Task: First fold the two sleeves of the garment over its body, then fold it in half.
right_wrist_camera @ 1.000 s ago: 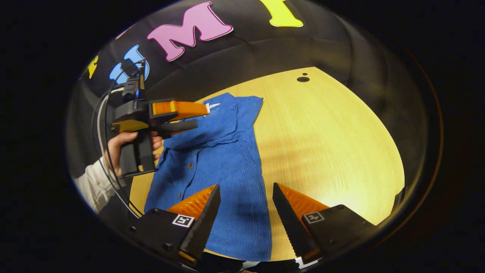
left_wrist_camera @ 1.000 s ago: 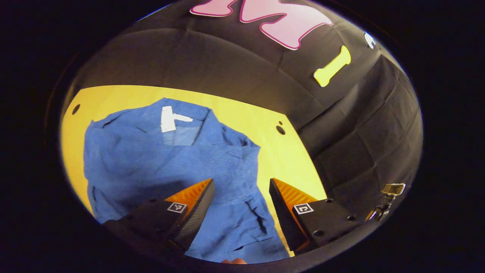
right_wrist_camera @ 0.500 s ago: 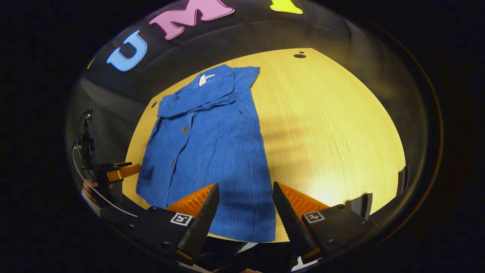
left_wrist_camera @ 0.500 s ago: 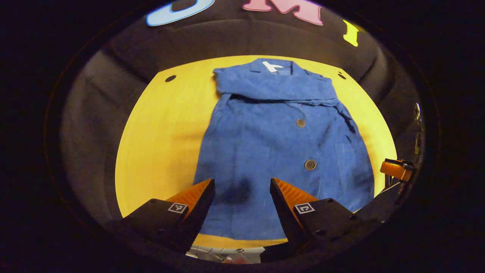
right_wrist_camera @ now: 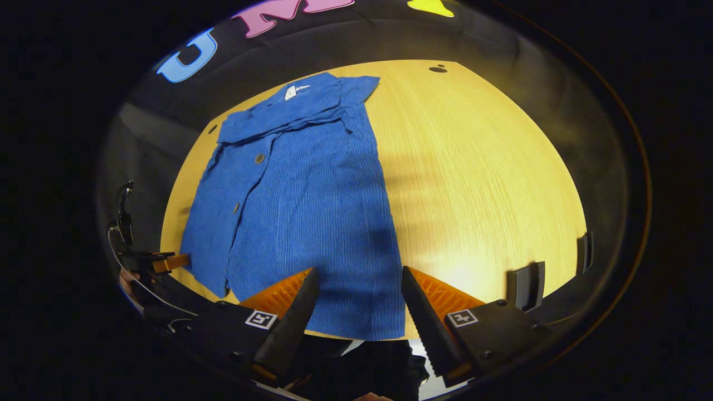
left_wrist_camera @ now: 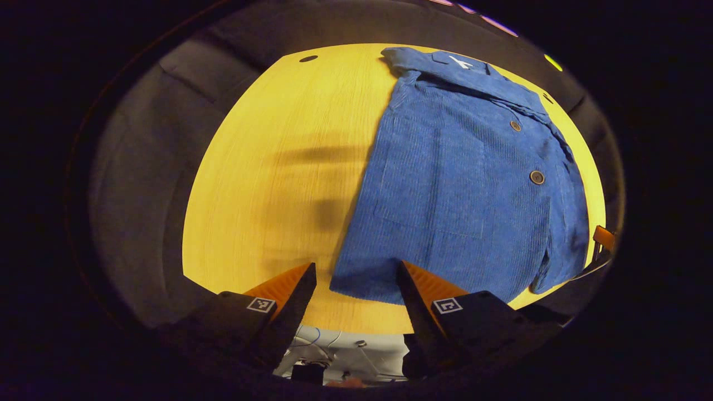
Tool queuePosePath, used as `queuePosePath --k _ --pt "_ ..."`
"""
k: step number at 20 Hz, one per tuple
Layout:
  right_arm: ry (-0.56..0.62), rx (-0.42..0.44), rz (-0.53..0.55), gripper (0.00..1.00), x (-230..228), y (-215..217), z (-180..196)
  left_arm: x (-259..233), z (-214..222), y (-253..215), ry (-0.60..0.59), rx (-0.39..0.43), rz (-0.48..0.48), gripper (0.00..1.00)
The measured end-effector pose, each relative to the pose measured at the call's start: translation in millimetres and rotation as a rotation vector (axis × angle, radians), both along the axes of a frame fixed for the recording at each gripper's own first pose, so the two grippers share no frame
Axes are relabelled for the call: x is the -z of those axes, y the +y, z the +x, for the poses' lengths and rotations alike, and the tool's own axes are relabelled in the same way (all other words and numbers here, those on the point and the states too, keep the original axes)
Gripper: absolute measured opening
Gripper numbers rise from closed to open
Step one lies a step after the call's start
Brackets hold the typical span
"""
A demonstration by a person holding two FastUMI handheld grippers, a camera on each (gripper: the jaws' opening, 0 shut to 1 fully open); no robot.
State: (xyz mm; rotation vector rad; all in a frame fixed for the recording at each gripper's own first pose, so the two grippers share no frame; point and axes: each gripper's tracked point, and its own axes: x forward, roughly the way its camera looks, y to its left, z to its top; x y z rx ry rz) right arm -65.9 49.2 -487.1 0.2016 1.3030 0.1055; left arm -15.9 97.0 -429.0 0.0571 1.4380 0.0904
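A blue buttoned shirt (left_wrist_camera: 462,178) lies flat on the yellow wooden table (left_wrist_camera: 278,167), collar at the far end, with both sleeves folded across its chest. In the left gripper view my left gripper (left_wrist_camera: 355,273) stands open above the hem's near left corner, nothing between its fingers. In the right gripper view the shirt (right_wrist_camera: 312,200) reaches from the far edge to the near edge, and my right gripper (right_wrist_camera: 359,275) hangs open over the hem's right corner. At the lower left of that view the left gripper (right_wrist_camera: 161,262) shows with a hand holding it.
Black cloth walls surround the table. Small dark holes (right_wrist_camera: 438,69) mark the table's far corners. Bare wood (right_wrist_camera: 479,184) lies to the right of the shirt in the right gripper view. Two dark clips (right_wrist_camera: 526,284) sit at the table's near right edge.
My left gripper has pulled back from the collar area to the near hem and swung left. The right gripper has drawn back slightly toward the hem. Both stay open.
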Motion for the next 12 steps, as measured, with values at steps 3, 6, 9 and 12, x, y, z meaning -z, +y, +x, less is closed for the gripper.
queuePosePath --k 3,6,9,12 --pt "0.029 0.007 -0.029 0.95 6.2 -5.0 -7.3 -0.6 -0.5 0.5 0.010 0.010 -0.030 0.85" --pt "0.057 0.005 -0.049 0.95 15.0 -7.3 -14.3 -0.6 -5.3 -4.0 0.040 0.003 -0.072 0.85" --pt "0.075 0.005 -0.072 0.89 28.7 -5.6 -19.7 -0.5 -7.1 -4.8 0.050 0.009 -0.112 0.83" --pt "0.091 0.009 -0.108 0.95 35.6 -9.1 -27.4 3.0 -5.4 -10.5 0.041 0.060 -0.111 0.81"
